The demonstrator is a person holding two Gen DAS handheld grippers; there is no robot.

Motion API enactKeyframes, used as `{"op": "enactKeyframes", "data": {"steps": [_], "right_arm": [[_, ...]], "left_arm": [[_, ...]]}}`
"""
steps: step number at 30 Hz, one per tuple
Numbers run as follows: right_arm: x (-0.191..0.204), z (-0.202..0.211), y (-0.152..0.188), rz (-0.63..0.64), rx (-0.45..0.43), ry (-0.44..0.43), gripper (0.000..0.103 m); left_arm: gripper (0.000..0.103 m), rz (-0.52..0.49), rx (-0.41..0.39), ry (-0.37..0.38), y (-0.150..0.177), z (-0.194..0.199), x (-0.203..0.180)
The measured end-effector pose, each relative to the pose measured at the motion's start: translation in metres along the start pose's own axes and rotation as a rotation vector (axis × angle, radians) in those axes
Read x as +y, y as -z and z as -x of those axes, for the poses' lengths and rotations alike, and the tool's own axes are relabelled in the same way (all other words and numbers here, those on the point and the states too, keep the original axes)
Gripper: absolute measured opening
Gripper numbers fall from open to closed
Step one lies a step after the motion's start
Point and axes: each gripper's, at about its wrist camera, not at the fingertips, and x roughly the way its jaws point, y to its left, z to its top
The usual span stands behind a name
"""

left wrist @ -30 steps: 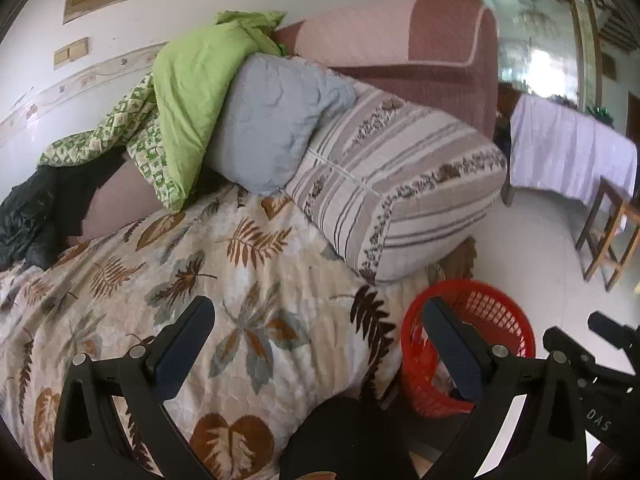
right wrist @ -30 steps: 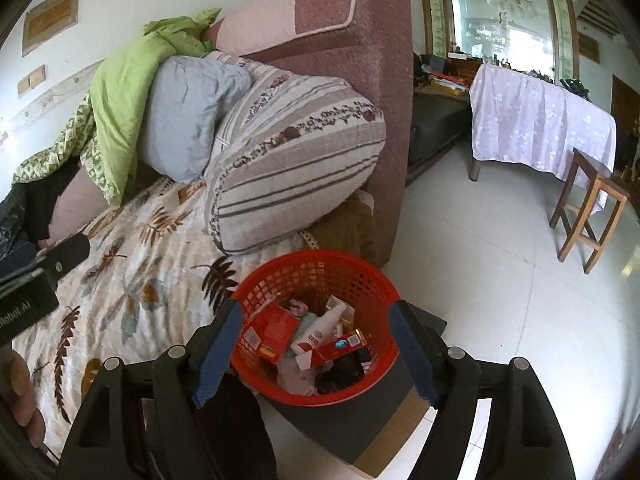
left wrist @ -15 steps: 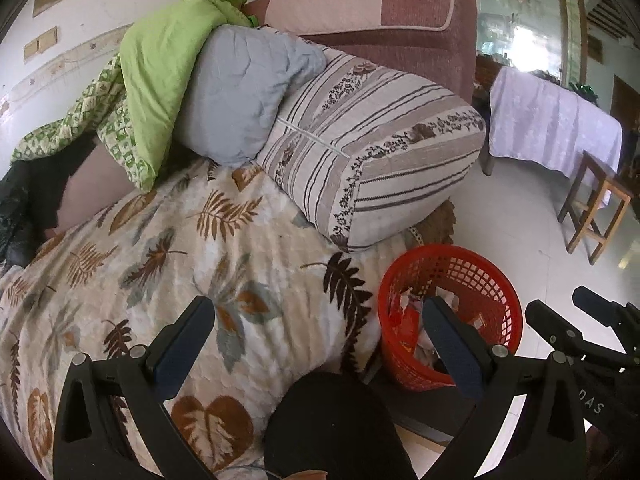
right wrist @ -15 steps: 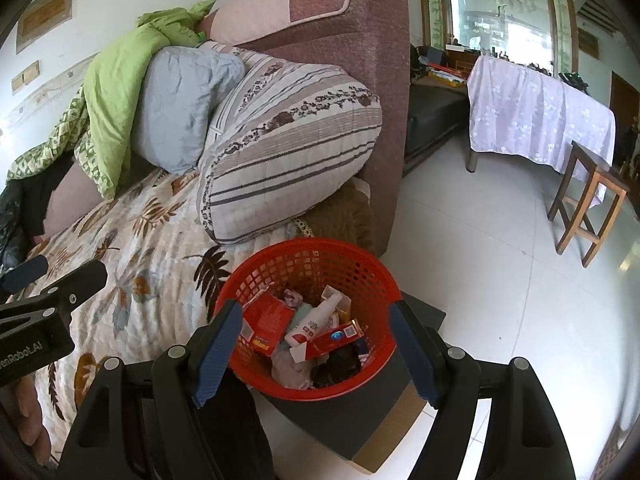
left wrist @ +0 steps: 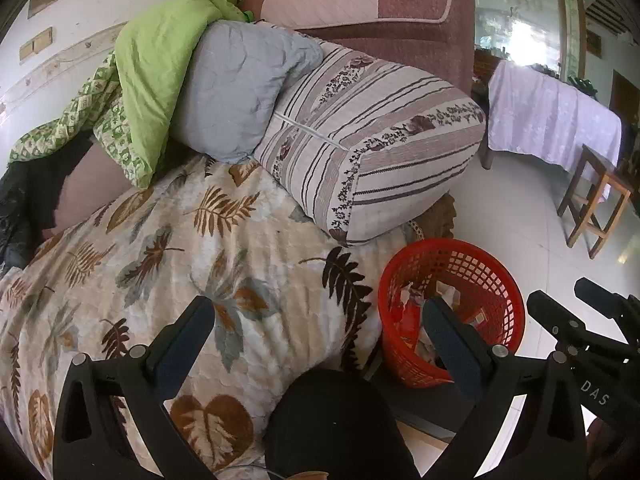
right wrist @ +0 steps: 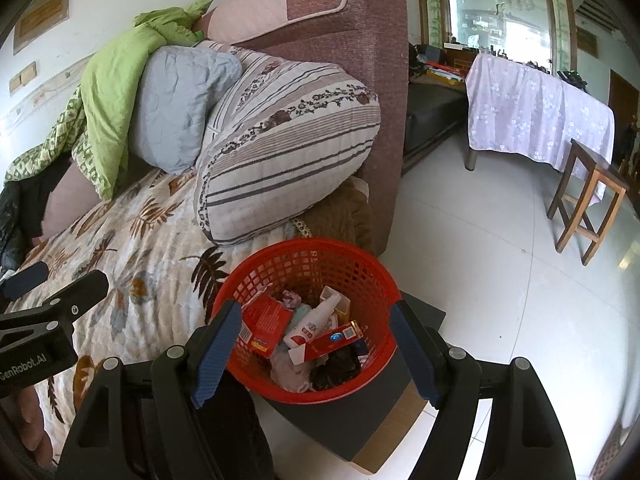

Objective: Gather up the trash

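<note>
Your right gripper (right wrist: 314, 346) hung spread and empty directly over the red mesh basket (right wrist: 308, 264) of collected trash (cartons, a white bottle), nearer it than your left gripper (left wrist: 320, 334), equally agape, over the leaf-print quilt (left wrist: 168, 248).

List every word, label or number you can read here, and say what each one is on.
"GenRobot.AI": on the left gripper, partly cut off at the picture's edge.
"DAS": on the right gripper.
Print on the red box, white bottle and red carton in the basket: too small to read.
Wall plaques: blurred.
</note>
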Motion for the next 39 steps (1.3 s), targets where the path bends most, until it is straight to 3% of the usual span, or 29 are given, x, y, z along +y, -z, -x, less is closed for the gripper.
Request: {"op": "enactKeyframes", "data": {"steps": [39], "right_arm": [[-0.004, -0.004, -0.001, -0.009, 0.002, -0.001, 0.080]], "left_arm": [[0.103, -0.021, 0.035, 0.012, 0.008, -0.011, 0.000]]}}
